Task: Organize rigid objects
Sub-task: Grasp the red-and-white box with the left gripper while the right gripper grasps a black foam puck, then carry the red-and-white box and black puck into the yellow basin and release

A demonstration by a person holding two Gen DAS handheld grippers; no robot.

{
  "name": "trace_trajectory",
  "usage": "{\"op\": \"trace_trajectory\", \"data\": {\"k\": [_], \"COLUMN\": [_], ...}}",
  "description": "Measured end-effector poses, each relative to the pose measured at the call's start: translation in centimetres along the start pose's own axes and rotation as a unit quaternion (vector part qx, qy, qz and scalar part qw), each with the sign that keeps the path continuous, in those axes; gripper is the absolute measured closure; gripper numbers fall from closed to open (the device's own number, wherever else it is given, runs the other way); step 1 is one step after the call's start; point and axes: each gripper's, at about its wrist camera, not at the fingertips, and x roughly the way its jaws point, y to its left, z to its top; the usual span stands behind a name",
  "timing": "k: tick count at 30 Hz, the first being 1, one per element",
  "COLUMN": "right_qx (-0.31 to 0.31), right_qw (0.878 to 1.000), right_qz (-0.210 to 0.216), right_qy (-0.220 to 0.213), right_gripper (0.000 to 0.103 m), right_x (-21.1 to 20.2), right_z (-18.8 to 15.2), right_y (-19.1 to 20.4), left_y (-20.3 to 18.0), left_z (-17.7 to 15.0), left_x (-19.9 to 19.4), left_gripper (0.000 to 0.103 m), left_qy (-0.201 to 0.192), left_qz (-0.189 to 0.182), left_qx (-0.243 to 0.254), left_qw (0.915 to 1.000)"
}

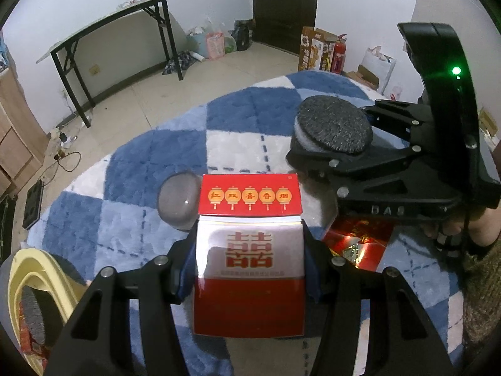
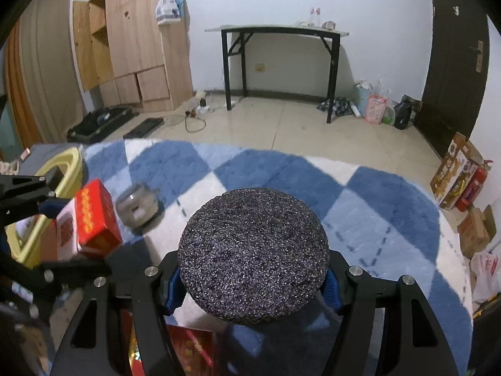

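squarely between left gripper fingers: red box

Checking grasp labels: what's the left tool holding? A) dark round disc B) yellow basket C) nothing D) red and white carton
D: in the left wrist view the left tool is clamped on the red and white carton; the dark round disc sits in the right tool.

Glossy cardboard box, rough gritty black disc, fluffy pile rug.
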Motion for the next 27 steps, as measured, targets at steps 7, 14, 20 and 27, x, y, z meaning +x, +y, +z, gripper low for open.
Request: {"op": "trace_trajectory", "data": {"k": [7, 14, 20, 27], "right_qx": [-0.009, -0.063, -0.139, -0.188], "right_qw": [1.000, 0.996, 0.979, 0.957], "right_qz": [0.004, 0.055, 0.149, 0.216], "right_qy": [-0.022, -0.037, -0.001, 0.039], "right_gripper": [0.036, 0.036, 0.036, 0.036], "right_x": [-2.1, -4.4, -2.9, 1.4], "right_z": [0.5, 1.2, 2.5, 3.6], "right_y": [0.9, 6.9, 17.1, 25.4], "left_y": [1.7, 6.8, 16.4, 21.7], "left_z": [0.0, -2.0, -7.5, -11.0], "left_x": [-4.4, -10.9, -14.4, -15.3], "left_gripper": [0.046, 0.046, 0.046, 0.046], "left_qy": [-0.043, -0.101, -0.100, -0.084], "left_qz": [0.028, 0.048, 0.123, 0.165], "left_qx": [-0.019, -0.062, -0.195, -0.305], "left_qw": [0.9985, 0.9918, 0.9679, 0.9341]}}
